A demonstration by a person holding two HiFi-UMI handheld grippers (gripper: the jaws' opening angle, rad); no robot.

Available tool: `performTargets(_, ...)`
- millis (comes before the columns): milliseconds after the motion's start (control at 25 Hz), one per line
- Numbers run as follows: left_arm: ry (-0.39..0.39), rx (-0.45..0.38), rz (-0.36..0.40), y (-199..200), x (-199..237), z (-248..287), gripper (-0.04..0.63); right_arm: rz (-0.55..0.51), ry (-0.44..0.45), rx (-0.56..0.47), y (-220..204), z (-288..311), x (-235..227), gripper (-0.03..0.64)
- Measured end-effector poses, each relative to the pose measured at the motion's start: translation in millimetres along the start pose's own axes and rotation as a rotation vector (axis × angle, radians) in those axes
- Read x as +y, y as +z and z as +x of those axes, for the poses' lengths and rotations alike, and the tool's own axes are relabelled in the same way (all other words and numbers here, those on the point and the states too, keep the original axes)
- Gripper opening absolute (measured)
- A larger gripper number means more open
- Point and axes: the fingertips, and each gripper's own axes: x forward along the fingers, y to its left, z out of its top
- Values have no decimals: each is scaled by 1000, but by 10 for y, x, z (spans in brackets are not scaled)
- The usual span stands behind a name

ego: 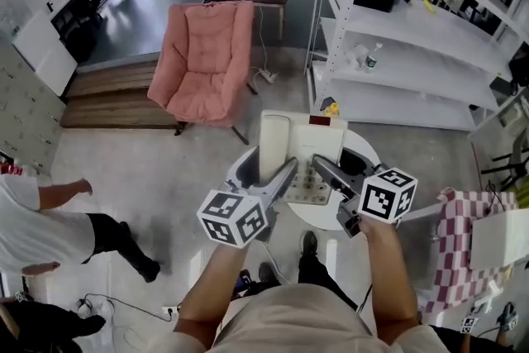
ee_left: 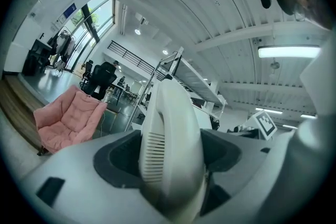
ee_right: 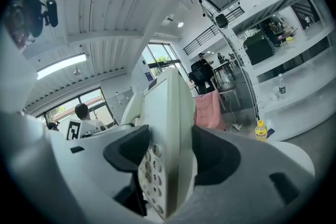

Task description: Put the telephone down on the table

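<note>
A cream telephone [ego: 299, 146] is over the round white table [ego: 321, 216]; whether it touches the tabletop I cannot tell. My left gripper [ego: 285, 171] is shut on its handset [ee_left: 170, 144], which lies along the phone's left side. My right gripper [ego: 324, 167] is shut on the keypad side of the base [ee_right: 167, 155]. In the left gripper view the left gripper [ee_left: 170, 168] has dark pads pressed on both sides of the handset. In the right gripper view the right gripper [ee_right: 169, 168] clamps the base edge, with the buttons showing on the left.
A pink chair [ego: 207, 62] stands beyond the table and white shelving [ego: 397, 54] at the back right. A yellow bottle [ego: 331, 107] sits just behind the phone. A person [ego: 50, 227] stands at the left. A checked cloth [ego: 463, 252] hangs at the right.
</note>
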Motion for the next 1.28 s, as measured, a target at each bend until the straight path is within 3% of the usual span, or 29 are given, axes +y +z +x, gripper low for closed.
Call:
performTargets(520, 80, 29, -22, -97, 407, 636, 331, 40, 53, 56, 116, 459, -665, 241)
performTargets(1280, 153, 191, -115, -932, 1132, 1565, 330, 194, 35, 138, -385, 1056, -1892, 241)
